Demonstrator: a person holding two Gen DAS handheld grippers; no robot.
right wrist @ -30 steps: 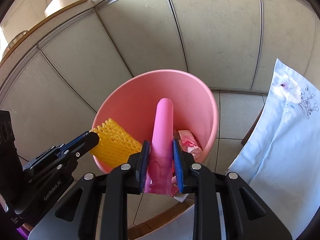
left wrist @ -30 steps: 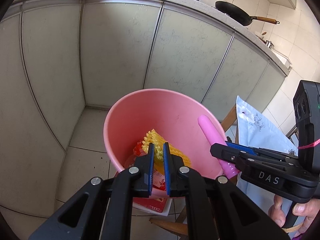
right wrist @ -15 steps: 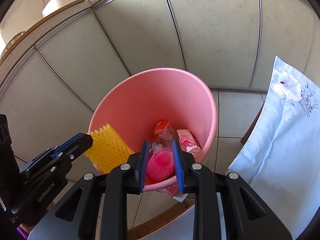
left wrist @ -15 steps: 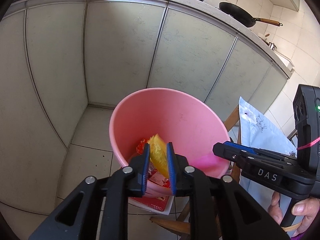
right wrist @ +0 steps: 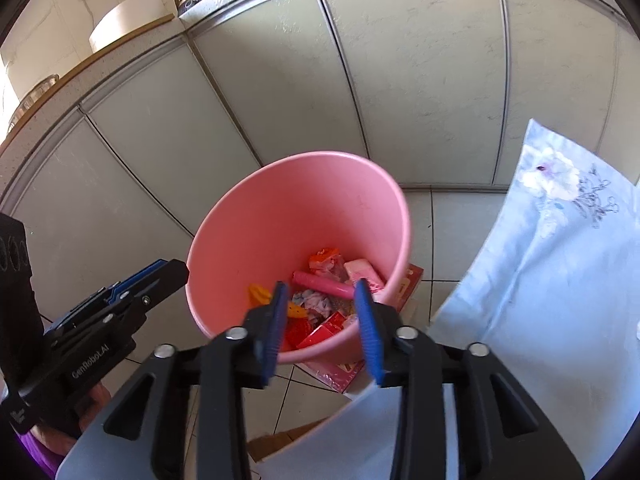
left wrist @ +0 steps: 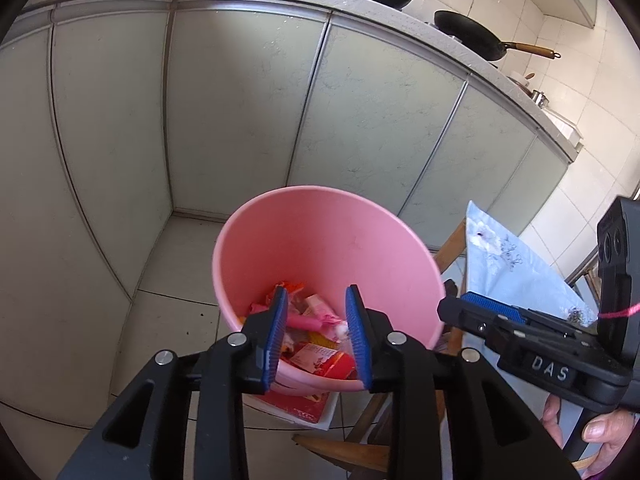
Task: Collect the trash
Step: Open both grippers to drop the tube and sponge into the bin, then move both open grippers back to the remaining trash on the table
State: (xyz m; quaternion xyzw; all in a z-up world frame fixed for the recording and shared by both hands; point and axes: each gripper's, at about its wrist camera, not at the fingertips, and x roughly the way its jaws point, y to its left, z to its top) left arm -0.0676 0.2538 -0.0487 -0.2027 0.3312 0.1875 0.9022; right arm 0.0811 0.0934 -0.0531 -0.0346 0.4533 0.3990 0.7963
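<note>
Left wrist | left hand-held gripper (left wrist: 316, 334) wide, empty | right hand-held gripper (right wrist: 322, 330) wide, empty | risk: knocking round pink plastic bin (left wrist: 320, 248) over, spilling trash

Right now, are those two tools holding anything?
Nothing. The left tool and right tool hang open and empty above the pink bin.
</note>
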